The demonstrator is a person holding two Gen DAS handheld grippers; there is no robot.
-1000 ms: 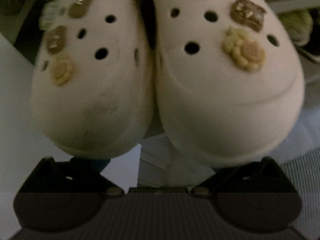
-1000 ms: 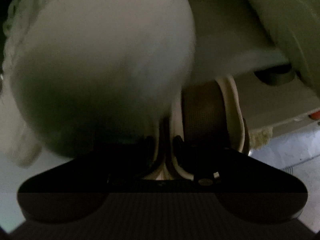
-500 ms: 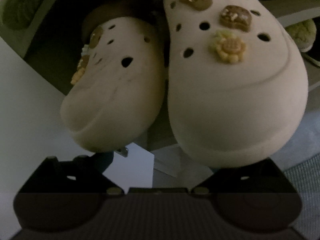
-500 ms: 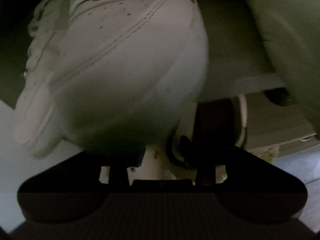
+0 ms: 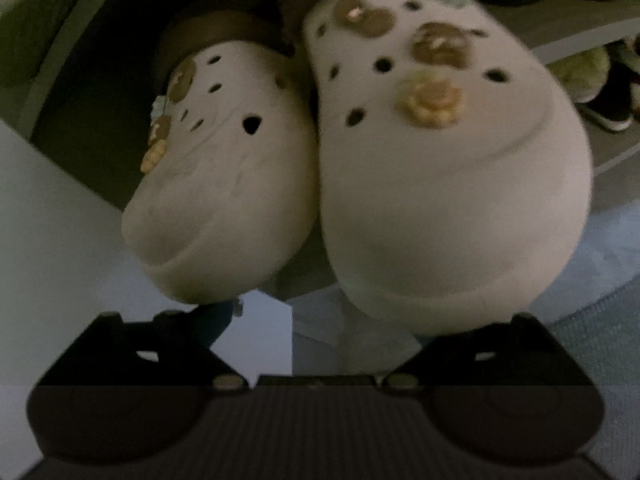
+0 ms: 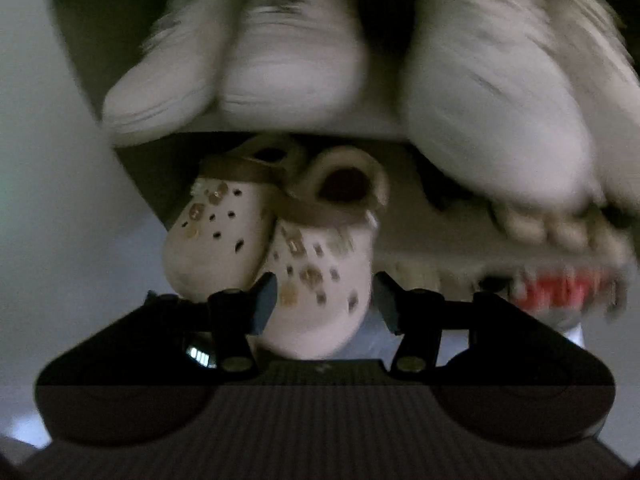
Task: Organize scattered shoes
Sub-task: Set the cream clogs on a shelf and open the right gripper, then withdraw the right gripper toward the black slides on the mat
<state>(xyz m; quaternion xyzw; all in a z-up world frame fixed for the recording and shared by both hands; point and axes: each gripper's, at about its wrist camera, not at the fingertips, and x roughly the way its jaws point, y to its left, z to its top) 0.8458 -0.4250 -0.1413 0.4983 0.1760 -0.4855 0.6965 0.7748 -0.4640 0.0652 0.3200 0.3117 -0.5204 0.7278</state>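
Two cream clogs (image 5: 224, 184) (image 5: 452, 184) sit side by side, touching, on a low shelf (image 6: 420, 248). Two white sneakers (image 6: 240, 60) (image 6: 500, 100) rest above. Left tongs (image 5: 320, 328) gape apart, empty; right tongs (image 6: 326, 296) likewise.

Left gripper (image 5: 324, 316) fingertips are hidden behind the clogs (image 5: 452, 184), so its grip is unclear; sneakers (image 6: 292, 52) above are motion-blurred and cut off at the top; the red-marked shoe (image 6: 568, 284) is smeared
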